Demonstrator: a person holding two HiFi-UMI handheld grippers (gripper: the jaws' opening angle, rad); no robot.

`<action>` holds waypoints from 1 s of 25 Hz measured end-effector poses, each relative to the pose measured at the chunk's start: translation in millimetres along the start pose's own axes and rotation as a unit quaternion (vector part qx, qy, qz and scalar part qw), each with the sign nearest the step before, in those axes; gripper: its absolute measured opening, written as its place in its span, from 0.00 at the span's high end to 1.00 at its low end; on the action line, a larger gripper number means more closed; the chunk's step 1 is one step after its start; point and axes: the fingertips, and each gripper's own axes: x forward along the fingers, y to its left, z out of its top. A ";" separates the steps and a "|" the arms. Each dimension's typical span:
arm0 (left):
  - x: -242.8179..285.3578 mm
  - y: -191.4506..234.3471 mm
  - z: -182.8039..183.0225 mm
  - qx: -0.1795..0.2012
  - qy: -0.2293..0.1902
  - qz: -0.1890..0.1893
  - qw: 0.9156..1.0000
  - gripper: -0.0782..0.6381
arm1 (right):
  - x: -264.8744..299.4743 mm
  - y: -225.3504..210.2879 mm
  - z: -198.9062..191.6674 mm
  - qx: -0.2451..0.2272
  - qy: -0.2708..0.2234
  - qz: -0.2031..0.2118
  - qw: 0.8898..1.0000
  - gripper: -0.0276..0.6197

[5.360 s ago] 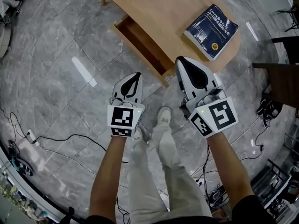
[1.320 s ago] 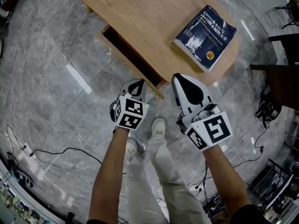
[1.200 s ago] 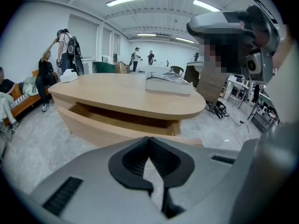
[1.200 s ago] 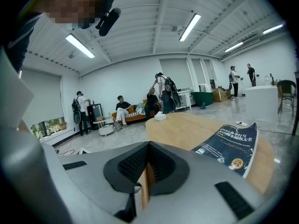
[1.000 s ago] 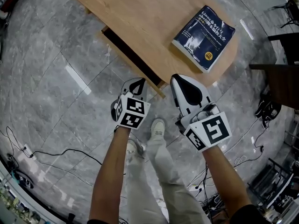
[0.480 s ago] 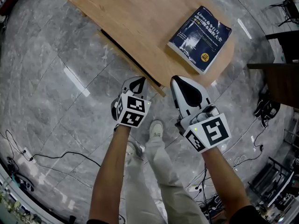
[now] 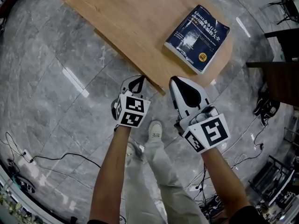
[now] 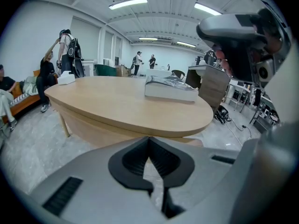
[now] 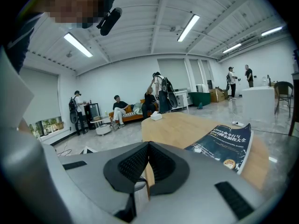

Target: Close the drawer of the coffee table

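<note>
The wooden coffee table (image 7: 140, 17) fills the top of the head view. Its drawer (image 7: 122, 52) sits pushed in under the top, with only a thin strip of its front showing along the near edge. My left gripper (image 7: 137, 79) is shut and empty, its tip right at the drawer front near the drawer's right end. In the left gripper view the jaws (image 8: 149, 139) meet just before the drawer front (image 8: 100, 130). To its right my right gripper (image 7: 174, 80) is shut and empty, its tip at the table's edge. The right gripper view (image 9: 148, 143) looks across the tabletop.
A dark blue book (image 7: 196, 31) lies on the right end of the table. Dark furniture (image 7: 275, 76) and shoes (image 7: 263, 104) stand to the right. Cables (image 7: 56, 158) run over the grey stone floor. My own shoe (image 7: 154, 129) is just behind the grippers. People stand and sit far back.
The drawer has slid from wide open to a narrow gap and now sits in under the tabletop. My left gripper followed it forward. The right gripper stayed beside it.
</note>
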 end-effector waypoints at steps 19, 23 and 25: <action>5.7 -0.8 4.5 0.012 -0.004 0.000 1.000 0.89 | -2.4 -6.1 -4.5 0.003 0.002 -0.004 1.000 0.94; 4.9 -1.1 5.0 0.019 -0.007 -0.007 1.000 0.89 | -3.3 -6.2 -5.6 0.003 0.003 -0.004 1.000 0.94; 4.7 -1.3 5.3 0.022 -0.009 -0.012 1.000 0.89 | -4.0 -8.2 -6.4 0.004 0.003 -0.005 1.000 0.94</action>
